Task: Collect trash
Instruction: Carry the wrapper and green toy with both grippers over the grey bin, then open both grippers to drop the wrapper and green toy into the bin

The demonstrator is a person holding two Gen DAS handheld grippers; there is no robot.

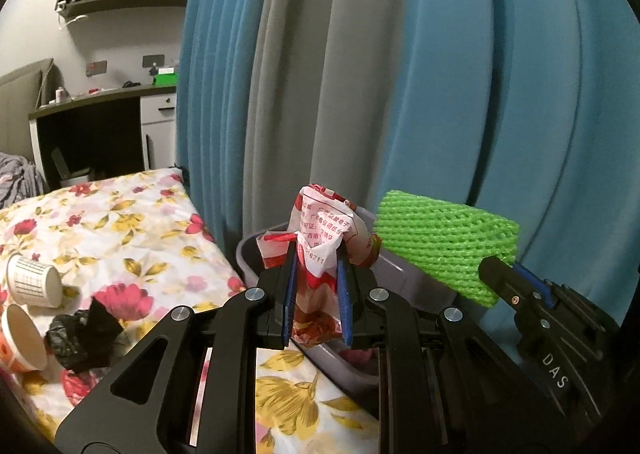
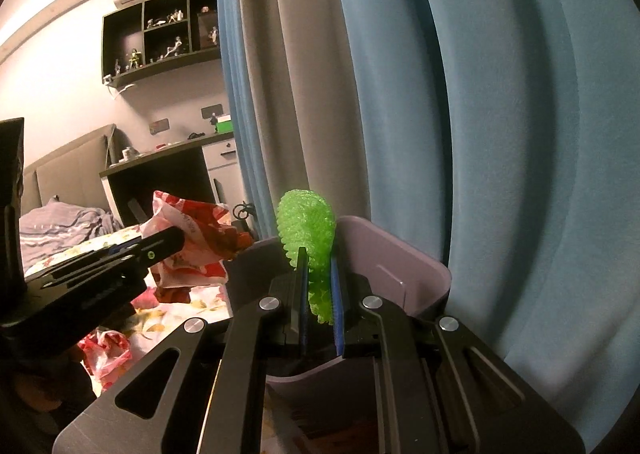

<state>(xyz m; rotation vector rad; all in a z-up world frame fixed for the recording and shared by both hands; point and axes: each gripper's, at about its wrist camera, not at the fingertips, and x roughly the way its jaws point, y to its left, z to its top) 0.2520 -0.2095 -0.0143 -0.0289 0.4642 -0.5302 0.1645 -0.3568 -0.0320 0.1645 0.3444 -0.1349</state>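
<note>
Side by side over the grey bin [image 2: 384, 254], left hand-held gripper [image 1: 316, 278] clamps a red-and-white wrapper [image 1: 324, 230], right hand-held gripper [image 2: 320, 286] green foam netting [image 2: 310, 230].

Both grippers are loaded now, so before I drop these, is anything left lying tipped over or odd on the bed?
Yes. On the floral bedspread, two paper cups lie tipped on their sides: a white one and an orange-patterned one. A crumpled black bag lies beside them. In the right wrist view, a red-and-white wrapper also lies there.

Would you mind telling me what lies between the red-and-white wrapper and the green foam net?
In the left wrist view only the grey bin and the curtain behind show between the wrapper in the left tongs and the foam net.
</note>
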